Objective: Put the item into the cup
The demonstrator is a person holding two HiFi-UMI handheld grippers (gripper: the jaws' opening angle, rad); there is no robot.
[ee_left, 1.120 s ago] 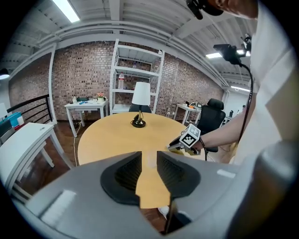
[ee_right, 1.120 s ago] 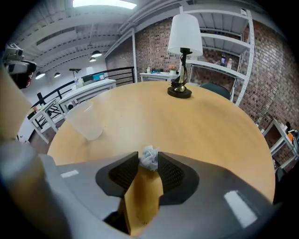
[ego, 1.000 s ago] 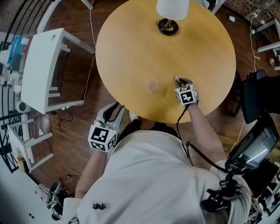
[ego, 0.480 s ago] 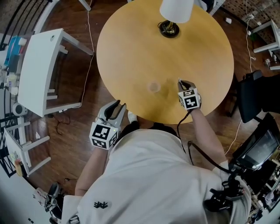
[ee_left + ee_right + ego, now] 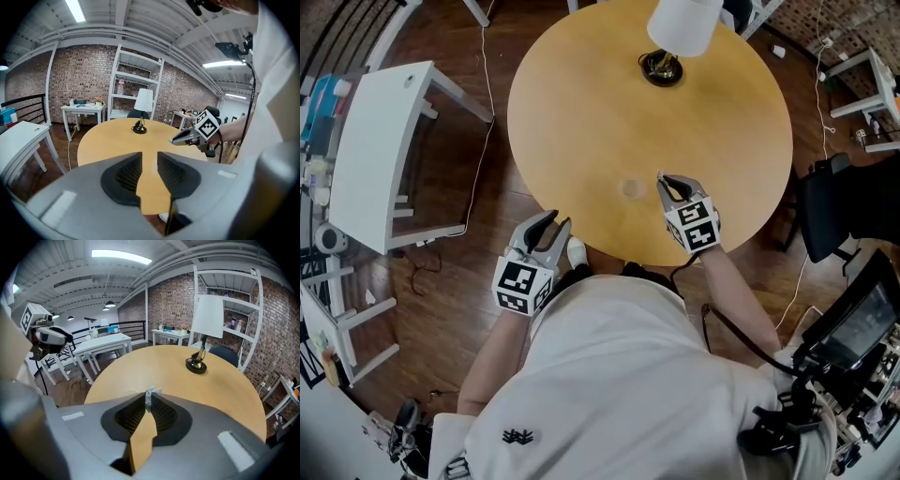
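Observation:
A small clear cup (image 5: 631,188) stands on the round wooden table (image 5: 581,112), near its front edge. My right gripper (image 5: 662,180) hovers just right of the cup, shut on a small whitish, crumpled item (image 5: 149,396) that pokes out between its tips. The item is too small to make out in the head view. My left gripper (image 5: 547,226) is open with nothing between its jaws, held off the table's front-left edge over the floor. The left gripper view shows its spread fingers (image 5: 127,172) and, beyond them, the right gripper (image 5: 180,137) above the tabletop.
A lamp with a white shade (image 5: 683,23) and a dark base (image 5: 661,67) stands at the table's far side. A white side table (image 5: 370,141) stands to the left on the wooden floor. A dark chair (image 5: 839,202) sits to the right.
The right gripper closed on the item at the table surface, then moved left, closer to the cup. The left gripper stayed beside the table's edge.

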